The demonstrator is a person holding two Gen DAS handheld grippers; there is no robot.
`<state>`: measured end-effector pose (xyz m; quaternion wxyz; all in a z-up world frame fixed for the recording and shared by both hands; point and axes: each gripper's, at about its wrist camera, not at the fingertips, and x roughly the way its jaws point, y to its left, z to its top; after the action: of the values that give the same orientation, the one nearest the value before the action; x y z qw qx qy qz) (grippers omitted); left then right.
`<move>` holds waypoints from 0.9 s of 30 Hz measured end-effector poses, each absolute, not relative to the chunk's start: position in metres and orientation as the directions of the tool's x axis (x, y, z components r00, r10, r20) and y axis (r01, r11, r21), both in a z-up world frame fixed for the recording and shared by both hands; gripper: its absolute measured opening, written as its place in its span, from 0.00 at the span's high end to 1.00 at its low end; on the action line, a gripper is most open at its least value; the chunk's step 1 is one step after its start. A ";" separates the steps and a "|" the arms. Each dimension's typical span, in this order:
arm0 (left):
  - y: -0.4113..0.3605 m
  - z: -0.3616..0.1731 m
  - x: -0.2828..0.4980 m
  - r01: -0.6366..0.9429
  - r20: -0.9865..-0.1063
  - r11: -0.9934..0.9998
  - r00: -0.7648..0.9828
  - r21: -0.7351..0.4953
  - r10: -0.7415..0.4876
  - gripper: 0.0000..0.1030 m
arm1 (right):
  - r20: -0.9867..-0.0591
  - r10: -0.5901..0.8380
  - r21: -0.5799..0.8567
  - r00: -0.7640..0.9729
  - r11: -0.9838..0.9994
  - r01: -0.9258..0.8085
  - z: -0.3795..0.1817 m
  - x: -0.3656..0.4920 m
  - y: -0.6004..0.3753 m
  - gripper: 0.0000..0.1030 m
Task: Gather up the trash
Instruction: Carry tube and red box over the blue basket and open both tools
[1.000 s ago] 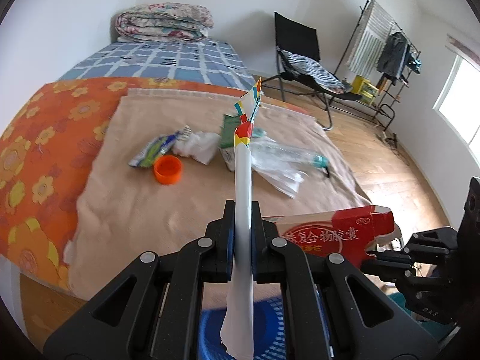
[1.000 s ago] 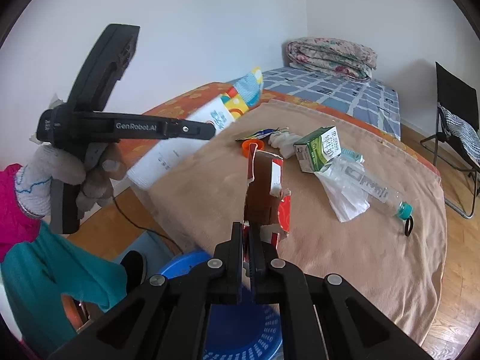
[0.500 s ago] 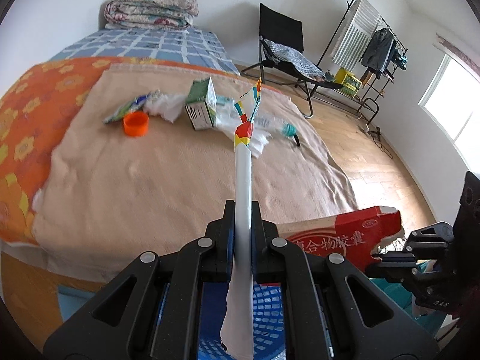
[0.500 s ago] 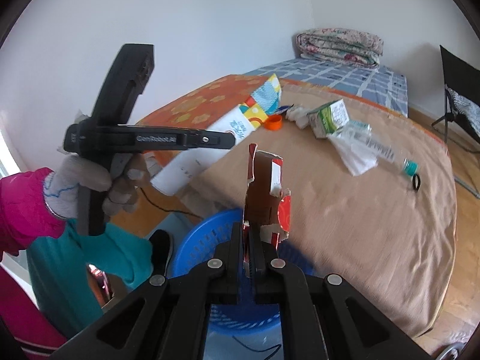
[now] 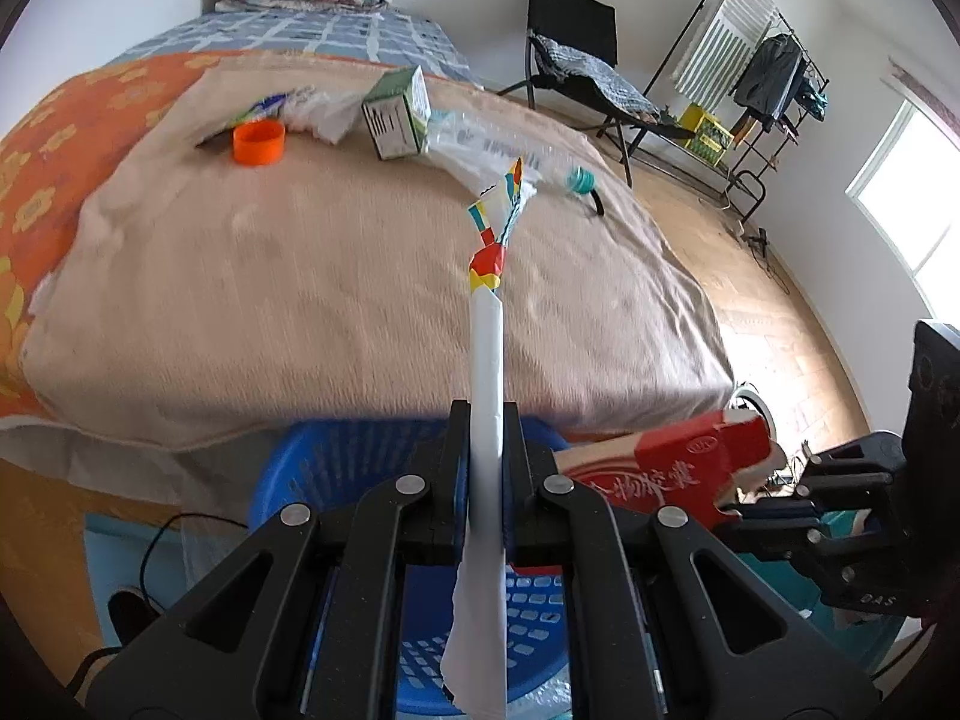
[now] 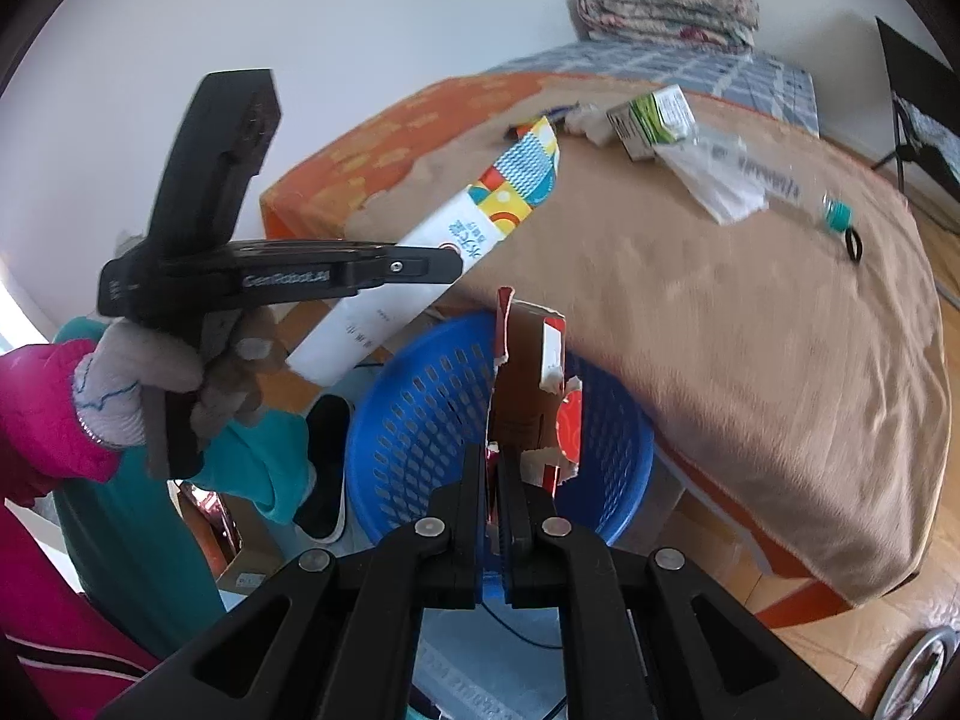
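Note:
My left gripper [image 5: 487,420] is shut on a flattened white carton with a coloured top [image 5: 487,348], held edge-on above the blue plastic basket [image 5: 336,468]. In the right wrist view that same white carton [image 6: 456,240] shows flat in the left gripper [image 6: 447,267], gripped by a gloved hand. My right gripper [image 6: 495,456] is shut on a torn red cardboard box [image 6: 534,378], hanging over the blue basket [image 6: 420,396]. The red box [image 5: 672,468] also appears at the right of the left wrist view. On the bed lie an orange cap [image 5: 259,143], a green carton [image 5: 399,114] and a clear bottle [image 5: 510,150].
The basket stands on the floor against the bed's near edge, under the tan blanket [image 5: 270,288]. A wrapper and crumpled tissue [image 5: 318,114] lie by the cap. A black chair [image 5: 576,60] and a clothes rack [image 5: 756,72] stand beyond. A shoe [image 6: 327,468] and cable sit beside the basket.
Both grippers have sunk and drawn back from the bed with their cartons. The blue basket has come into full view beneath them, and the bed's edge now sits higher in both views.

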<state>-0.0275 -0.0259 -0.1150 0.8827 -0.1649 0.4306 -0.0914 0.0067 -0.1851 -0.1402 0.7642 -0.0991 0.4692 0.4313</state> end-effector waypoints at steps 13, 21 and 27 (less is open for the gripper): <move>-0.025 -0.129 -0.032 -0.001 -0.759 0.925 0.571 -0.380 -0.312 0.70 | -0.821 0.548 0.269 0.160 0.619 -0.738 -0.150 0.011 -0.179 0.70; -0.022 -0.127 -0.033 -0.013 -0.756 0.928 0.584 -0.372 -0.294 0.52 | -0.823 0.537 0.253 0.185 0.637 -0.729 -0.148 0.014 -0.179 0.48; -0.021 -0.127 -0.033 -0.015 -0.755 0.928 0.587 -0.371 -0.292 0.52 | -0.821 0.528 0.235 0.217 0.658 -0.715 -0.145 0.017 -0.180 0.27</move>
<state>-0.0331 -0.0211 -0.1271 0.8740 -0.1717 0.4476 -0.0793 0.0172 -0.1800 -0.1446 0.7739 -0.0971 0.4799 0.4016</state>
